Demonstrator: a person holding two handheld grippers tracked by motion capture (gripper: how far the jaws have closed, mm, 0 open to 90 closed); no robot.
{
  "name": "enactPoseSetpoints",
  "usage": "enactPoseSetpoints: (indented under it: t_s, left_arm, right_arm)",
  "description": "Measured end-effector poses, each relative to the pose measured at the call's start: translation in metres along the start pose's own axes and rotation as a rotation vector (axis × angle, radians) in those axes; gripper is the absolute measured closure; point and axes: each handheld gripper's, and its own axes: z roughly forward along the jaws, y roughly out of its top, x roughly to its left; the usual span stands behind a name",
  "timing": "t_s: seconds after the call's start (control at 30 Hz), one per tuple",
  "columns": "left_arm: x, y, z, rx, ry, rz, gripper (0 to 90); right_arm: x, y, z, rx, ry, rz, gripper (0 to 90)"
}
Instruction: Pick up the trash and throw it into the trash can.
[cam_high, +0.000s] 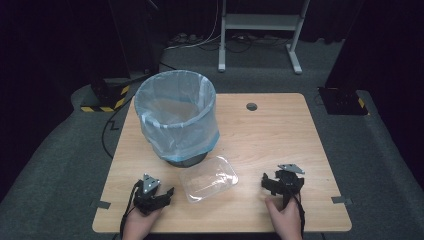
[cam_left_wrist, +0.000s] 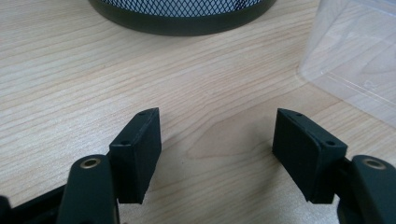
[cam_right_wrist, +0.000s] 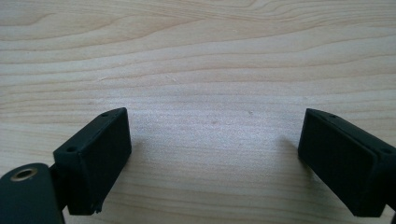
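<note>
Clear plastic tray (cam_high: 208, 179) on woodgrain table (cam_high: 280, 130)

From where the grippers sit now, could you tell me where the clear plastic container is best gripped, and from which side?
Probably by its near left rim, with the left gripper. The clear plastic container lies between both open grippers, and in the left gripper view its thin wall stands just ahead to the right, offering an edge the jaws could pinch.

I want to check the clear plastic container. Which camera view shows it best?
The high view: the whole clear plastic container lies on the table between the two grippers, in front of the lined bin. The left gripper view catches just one corner at its upper right. The right gripper view looks at bare wood.
</note>
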Motion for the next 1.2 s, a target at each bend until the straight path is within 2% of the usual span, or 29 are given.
enactPoseSetpoints:
  t_s: [0.13, 0.33, 0.37, 0.4, 0.43, 0.47, 0.5, 0.53, 0.57, 0.6, 0.67, 0.77, 0.9, 0.97, 1.0, 1.03, 1.07, 1.1, 1.13, 1.17, 1.2]
  left_arm:
    - [0.000, 0.001, 0.001, -0.001, 0.000, 0.004, 32.4]
    - [-0.001, 0.002, 0.002, 0.001, -0.012, 0.010, 29.9]
    - [-0.002, 0.002, 0.001, -0.005, -0.013, 0.017, 34.7]
    - [-0.003, 0.003, 0.000, -0.005, -0.023, 0.026, 48.4]
    - [-0.005, 0.005, 0.000, 0.003, -0.021, 0.057, 61.2]
    - [-0.007, 0.008, 0.001, 0.007, -0.003, 0.088, 66.2]
    - [-0.008, 0.011, 0.003, 0.006, -0.017, 0.070, 69.7]
    - [-0.008, 0.015, 0.004, -0.001, -0.037, 0.056, 70.6]
    - [-0.010, 0.019, 0.006, -0.006, -0.037, 0.049, 70.8]
    - [-0.011, 0.023, 0.009, -0.012, -0.022, 0.049, 70.8]
    - [-0.010, 0.028, 0.013, -0.016, -0.018, 0.034, 70.6]
    - [-0.010, 0.032, 0.020, -0.021, -0.016, 0.007, 70.3]
    - [-0.017, 0.037, 0.022, -0.028, -0.050, 0.031, 69.9]
    - [-0.021, 0.037, 0.023, -0.031, -0.056, 0.024, 69.6]
    - [-0.029, 0.038, 0.024, -0.025, -0.074, 0.041, 69.5]
    - [-0.036, 0.038, 0.025, -0.027, -0.104, 0.041, 69.3]
    - [-0.042, 0.038, 0.026, -0.022, -0.114, 0.074, 68.8]
    - [-0.052, 0.037, 0.027, -0.027, -0.145, 0.071, 68.4]
    - [-0.059, 0.038, 0.028, -0.017, -0.153, 0.129, 68.0]
    - [-0.069, 0.038, 0.029, -0.012, -0.171, 0.169, 67.2]
    - [-0.078, 0.037, 0.032, -0.012, -0.170, 0.217, 65.9]
  right_arm:
    - [-0.005, 0.002, 0.002, -0.001, 0.025, -0.026, 9.1]
    - [-0.008, -0.004, -0.006, -0.007, 0.150, -0.073, 9.1]
    - [-0.008, -0.005, -0.008, -0.008, 0.190, -0.080, 9.3]
    - [-0.008, -0.007, -0.012, -0.010, 0.236, -0.085, 10.6]
    - [-0.007, -0.009, -0.015, -0.040, 0.229, -0.089, 14.6]
    - [-0.006, -0.010, -0.018, -0.058, 0.242, -0.096, 17.1]
    - [-0.005, -0.012, -0.022, -0.076, 0.257, -0.104, 21.2]
    - [-0.003, -0.013, -0.026, -0.096, 0.271, -0.113, 28.6]
    - [0.000, -0.014, -0.029, -0.103, 0.303, -0.120, 35.3]
    - [0.002, -0.015, -0.032, -0.115, 0.314, -0.138, 38.3]
    - [0.005, -0.016, -0.036, -0.116, 0.339, -0.134, 44.2]
    - [0.011, -0.019, -0.039, -0.113, 0.365, -0.143, 45.6]
    - [0.026, -0.023, -0.039, -0.094, 0.398, -0.174, 46.2]
    - [0.033, -0.023, -0.039, -0.088, 0.412, -0.185, 47.0]
    - [0.037, -0.023, -0.039, -0.087, 0.419, -0.190, 47.3]
    - [0.040, -0.023, -0.038, -0.087, 0.422, -0.195, 47.7]
    - [0.042, -0.023, -0.038, -0.077, 0.426, -0.203, 47.7]
    - [0.044, -0.023, -0.036, -0.077, 0.426, -0.215, 47.7]
    - [0.046, -0.023, -0.036, -0.078, 0.421, -0.211, 47.7]
    - [0.045, -0.022, -0.036, -0.074, 0.416, -0.214, 47.9]
    - [0.045, -0.022, -0.034, -0.085, 0.406, -0.218, 47.9]
